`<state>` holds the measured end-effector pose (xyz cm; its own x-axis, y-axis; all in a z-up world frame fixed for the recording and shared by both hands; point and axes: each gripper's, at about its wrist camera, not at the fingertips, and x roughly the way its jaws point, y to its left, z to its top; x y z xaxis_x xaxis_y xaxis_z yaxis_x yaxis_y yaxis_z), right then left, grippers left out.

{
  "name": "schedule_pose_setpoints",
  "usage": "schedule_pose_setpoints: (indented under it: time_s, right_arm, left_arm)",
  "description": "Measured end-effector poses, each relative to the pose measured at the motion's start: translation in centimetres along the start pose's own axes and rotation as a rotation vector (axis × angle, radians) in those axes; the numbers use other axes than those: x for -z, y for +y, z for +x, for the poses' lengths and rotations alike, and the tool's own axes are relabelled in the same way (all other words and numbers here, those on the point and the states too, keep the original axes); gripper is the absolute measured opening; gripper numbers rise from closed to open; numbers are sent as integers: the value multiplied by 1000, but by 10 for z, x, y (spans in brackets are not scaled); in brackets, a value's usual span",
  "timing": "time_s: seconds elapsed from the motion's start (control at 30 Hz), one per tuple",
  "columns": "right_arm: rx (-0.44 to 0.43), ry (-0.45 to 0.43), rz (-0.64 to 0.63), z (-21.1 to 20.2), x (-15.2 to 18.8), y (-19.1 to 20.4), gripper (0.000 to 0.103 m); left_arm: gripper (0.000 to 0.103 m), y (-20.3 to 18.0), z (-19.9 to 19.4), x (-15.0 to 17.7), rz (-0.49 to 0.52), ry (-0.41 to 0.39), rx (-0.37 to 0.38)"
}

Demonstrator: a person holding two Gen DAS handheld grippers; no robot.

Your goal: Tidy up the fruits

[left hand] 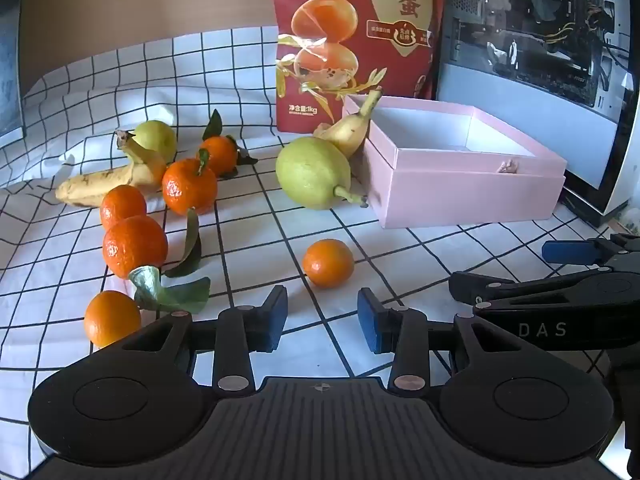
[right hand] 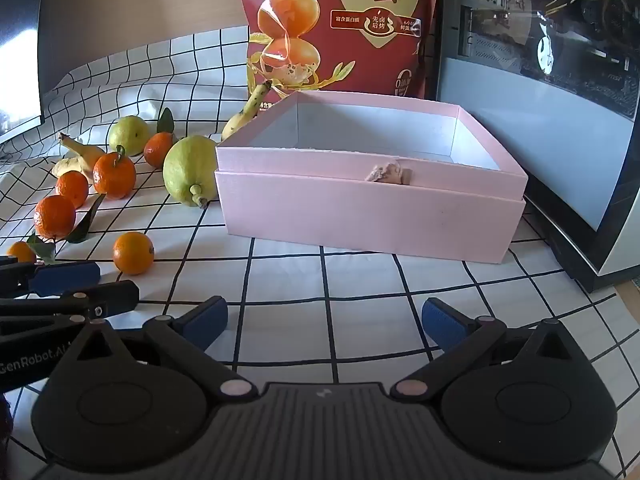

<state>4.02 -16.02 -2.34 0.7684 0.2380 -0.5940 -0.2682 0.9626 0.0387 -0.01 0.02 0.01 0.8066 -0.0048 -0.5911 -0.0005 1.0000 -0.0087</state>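
Fronting pink box (right hand: 372,216) wall, bare cloth (right hand: 360,280) between, tangerine (left hand: 328,263) apart

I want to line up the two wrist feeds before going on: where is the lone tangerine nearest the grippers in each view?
Left wrist: lone tangerine at centre, just ahead of the open left gripper.
Right wrist: same tangerine at lower left, left of the pink box.
Shared landmark: the big green pear touching the box's left side.
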Motion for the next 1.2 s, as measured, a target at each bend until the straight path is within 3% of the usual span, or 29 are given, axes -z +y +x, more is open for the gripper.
schedule_pose_setpoints:
  time_s: [1.2]
  right_arm:
    - [-3,-6,-3,-2,1,-1,103]
  left_arm:
    - [43,1,-4,1,-15,-5,12]
